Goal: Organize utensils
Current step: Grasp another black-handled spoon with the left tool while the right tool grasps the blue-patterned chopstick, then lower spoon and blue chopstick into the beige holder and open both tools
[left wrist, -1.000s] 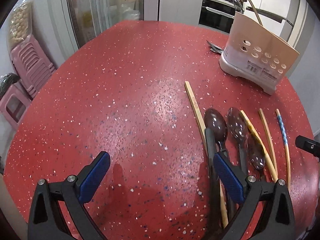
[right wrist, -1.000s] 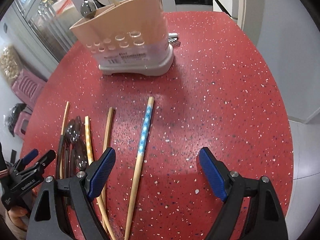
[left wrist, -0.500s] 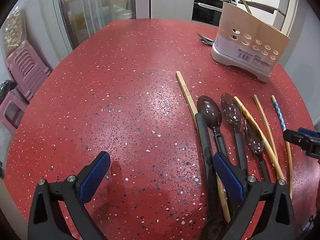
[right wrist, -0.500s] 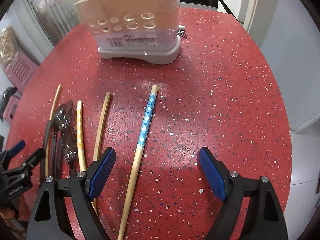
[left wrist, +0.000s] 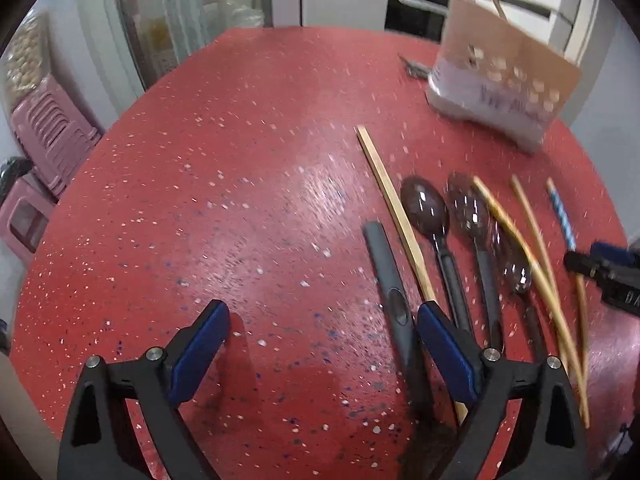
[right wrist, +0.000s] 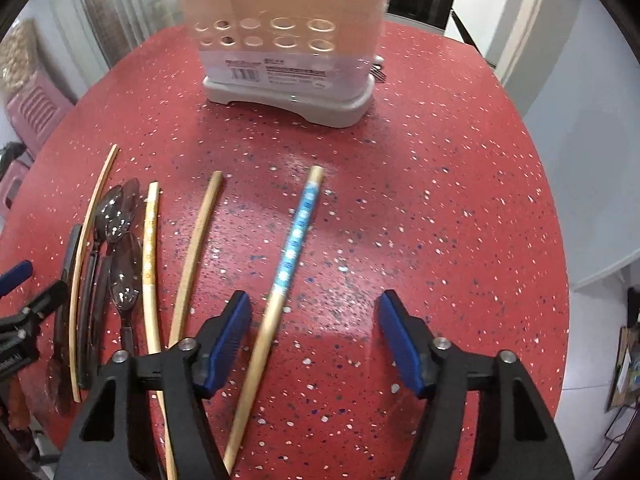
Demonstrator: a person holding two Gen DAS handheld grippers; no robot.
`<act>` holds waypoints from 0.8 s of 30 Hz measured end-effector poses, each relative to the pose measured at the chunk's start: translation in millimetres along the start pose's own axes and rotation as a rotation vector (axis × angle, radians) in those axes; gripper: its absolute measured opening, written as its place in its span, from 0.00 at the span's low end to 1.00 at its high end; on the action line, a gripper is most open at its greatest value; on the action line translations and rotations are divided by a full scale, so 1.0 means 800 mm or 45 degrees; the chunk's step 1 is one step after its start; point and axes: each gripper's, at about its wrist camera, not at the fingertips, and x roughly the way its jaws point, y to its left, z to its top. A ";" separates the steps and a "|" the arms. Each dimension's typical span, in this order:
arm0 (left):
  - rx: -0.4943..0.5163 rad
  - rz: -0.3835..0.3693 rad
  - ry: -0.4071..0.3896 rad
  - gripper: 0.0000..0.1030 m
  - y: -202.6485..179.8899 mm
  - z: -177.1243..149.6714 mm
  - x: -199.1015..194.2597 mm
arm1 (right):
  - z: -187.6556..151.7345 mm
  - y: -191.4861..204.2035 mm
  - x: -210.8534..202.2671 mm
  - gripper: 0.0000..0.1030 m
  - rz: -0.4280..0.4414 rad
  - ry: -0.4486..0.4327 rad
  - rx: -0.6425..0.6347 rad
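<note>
At table [right wrist: 440,208], 12 o'clock: I see holder [right wrist: 288,52].
Right gripper [right wrist: 314,340]: jaws wide, over blue chopstick [right wrist: 294,240].
Left gripper [left wrist: 320,352]: jaws wide, empty.

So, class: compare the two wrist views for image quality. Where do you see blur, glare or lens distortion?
Left wrist view: motion blur smears the beige perforated utensil holder and the dark plastic spoons; a pale glare patch sits on the red speckled table. Right wrist view: sharper, the holder's label is visible though unreadable, and the blue-patterned wooden chopstick is crisp. Both: fisheye bends the table edge, with dark vignetted corners.
</note>
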 end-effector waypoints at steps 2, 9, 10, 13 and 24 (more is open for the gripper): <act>0.019 -0.003 -0.007 1.00 -0.005 0.003 -0.002 | 0.005 0.005 0.001 0.62 0.006 0.012 -0.019; 0.103 -0.056 0.064 0.84 -0.015 0.014 -0.005 | 0.019 0.020 0.001 0.45 0.035 0.054 -0.071; 0.126 -0.065 0.074 0.78 -0.019 0.016 -0.006 | 0.019 0.021 0.000 0.40 0.049 0.055 -0.079; 0.170 -0.092 0.089 0.61 -0.028 0.020 -0.006 | 0.021 0.030 -0.004 0.12 0.060 0.047 -0.099; 0.050 -0.204 -0.038 0.36 -0.017 0.009 -0.026 | 0.004 0.012 -0.031 0.08 0.248 -0.050 -0.039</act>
